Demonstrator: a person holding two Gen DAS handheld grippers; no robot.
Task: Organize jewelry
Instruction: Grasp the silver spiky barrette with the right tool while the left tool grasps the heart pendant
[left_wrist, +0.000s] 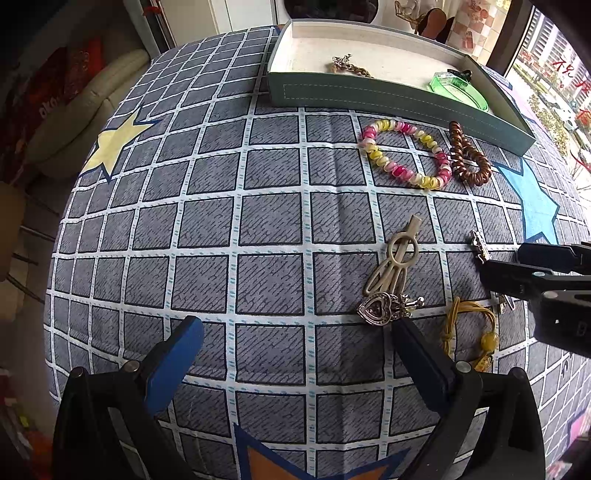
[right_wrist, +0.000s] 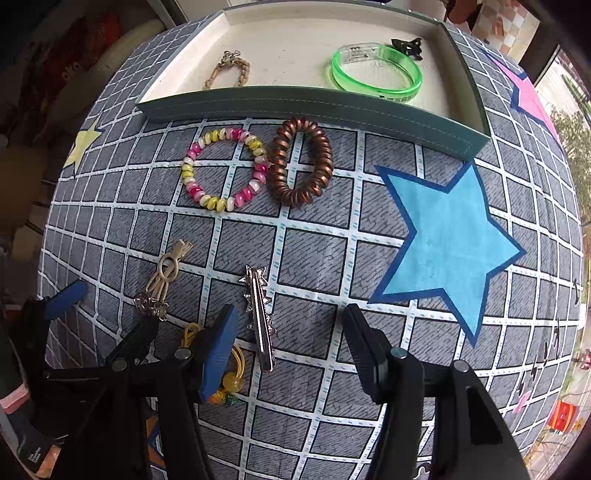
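Between right jaws: the silver star clip (right_wrist: 259, 317) lies just inside the blue pad; bare cloth fills the rest of the gap.
Left of right jaws: the yellow cord tie (right_wrist: 231, 373), heart charm (right_wrist: 150, 304) and beige clip (right_wrist: 168, 271) crowd close, with the left gripper (left_wrist: 295, 332) just beyond.
Right of right jaws: the surface (right_wrist: 443, 240) is open.
Ahead: the pink-yellow coil (right_wrist: 223, 170) and brown coil (right_wrist: 299, 162) lie touching before the tray's (right_wrist: 314, 105) front wall.

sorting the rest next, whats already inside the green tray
Inside the tray lie a tan braided bracelet, a clear green bangle and a small black clip. The front wall hides the floor strip just behind it.
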